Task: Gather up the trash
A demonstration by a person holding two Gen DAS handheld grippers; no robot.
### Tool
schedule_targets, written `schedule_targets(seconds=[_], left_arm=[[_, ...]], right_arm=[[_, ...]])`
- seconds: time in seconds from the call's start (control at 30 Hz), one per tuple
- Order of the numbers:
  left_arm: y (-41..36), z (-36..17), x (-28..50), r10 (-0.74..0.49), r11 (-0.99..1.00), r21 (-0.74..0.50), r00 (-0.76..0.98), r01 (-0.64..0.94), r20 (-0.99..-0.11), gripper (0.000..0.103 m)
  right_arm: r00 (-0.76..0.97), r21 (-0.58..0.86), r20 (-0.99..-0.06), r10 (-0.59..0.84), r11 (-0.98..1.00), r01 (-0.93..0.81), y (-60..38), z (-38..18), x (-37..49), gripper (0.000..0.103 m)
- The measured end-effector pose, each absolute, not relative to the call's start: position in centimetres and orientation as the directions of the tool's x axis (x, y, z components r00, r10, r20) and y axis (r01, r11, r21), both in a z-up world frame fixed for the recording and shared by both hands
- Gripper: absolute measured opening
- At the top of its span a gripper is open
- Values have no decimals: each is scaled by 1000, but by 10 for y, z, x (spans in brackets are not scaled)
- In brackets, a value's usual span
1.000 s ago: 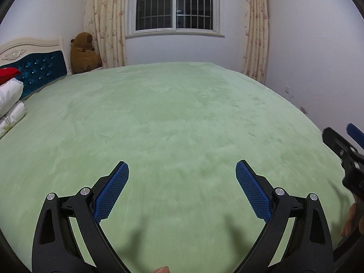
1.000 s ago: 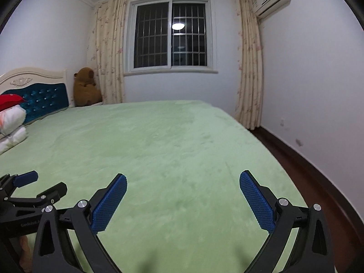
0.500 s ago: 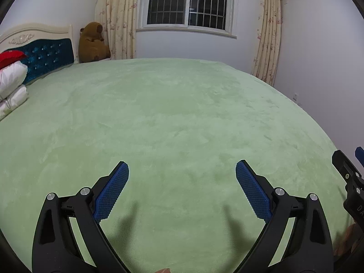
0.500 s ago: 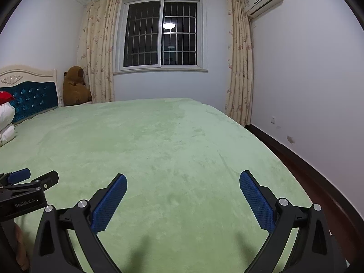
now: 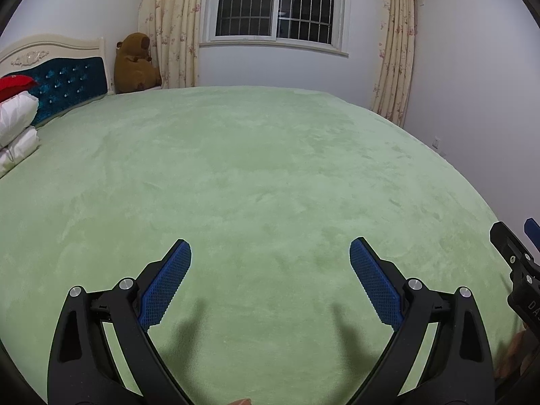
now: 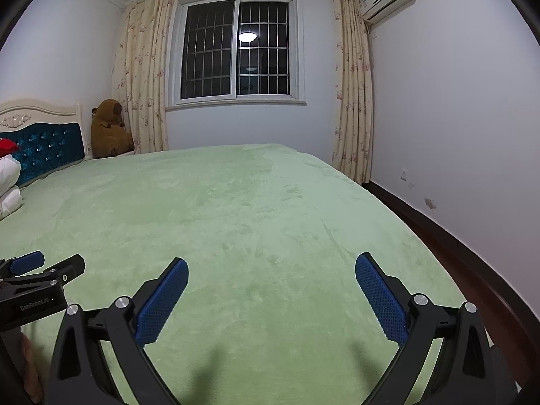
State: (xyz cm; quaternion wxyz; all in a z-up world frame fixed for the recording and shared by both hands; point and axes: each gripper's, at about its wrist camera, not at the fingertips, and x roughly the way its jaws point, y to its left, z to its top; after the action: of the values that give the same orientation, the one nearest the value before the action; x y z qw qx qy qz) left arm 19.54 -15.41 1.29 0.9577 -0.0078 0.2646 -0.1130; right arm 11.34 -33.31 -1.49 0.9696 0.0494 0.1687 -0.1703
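No trash shows in either view. My left gripper (image 5: 270, 253) is open and empty, held low over the green bed cover (image 5: 256, 175) near its front edge. My right gripper (image 6: 271, 270) is open and empty over the same cover (image 6: 243, 216), to the right of the left one. The right gripper shows at the right edge of the left wrist view (image 5: 516, 256). The left gripper shows at the left edge of the right wrist view (image 6: 40, 270).
A blue tufted headboard (image 5: 64, 84), white pillows (image 5: 15, 125) and a red cushion (image 5: 15, 84) lie at the left. A brown plush toy (image 5: 135, 64) sits in the far corner. Dark wooden floor (image 6: 455, 243) runs along the right wall. A barred window (image 6: 238, 50) with curtains is behind.
Both cameras have tilted upward a little, so more of the window and walls shows. Both grippers stay open and empty over the bed.
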Motion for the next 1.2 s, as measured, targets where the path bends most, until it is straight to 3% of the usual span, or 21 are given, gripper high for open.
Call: schedule_targets(seconds=[1.2], left_arm=[[-156,12,197,-237,970,-82,820,228,-521,93]], right_arm=[[885,51,-347,-311,936,349,-337,-15,117,98]])
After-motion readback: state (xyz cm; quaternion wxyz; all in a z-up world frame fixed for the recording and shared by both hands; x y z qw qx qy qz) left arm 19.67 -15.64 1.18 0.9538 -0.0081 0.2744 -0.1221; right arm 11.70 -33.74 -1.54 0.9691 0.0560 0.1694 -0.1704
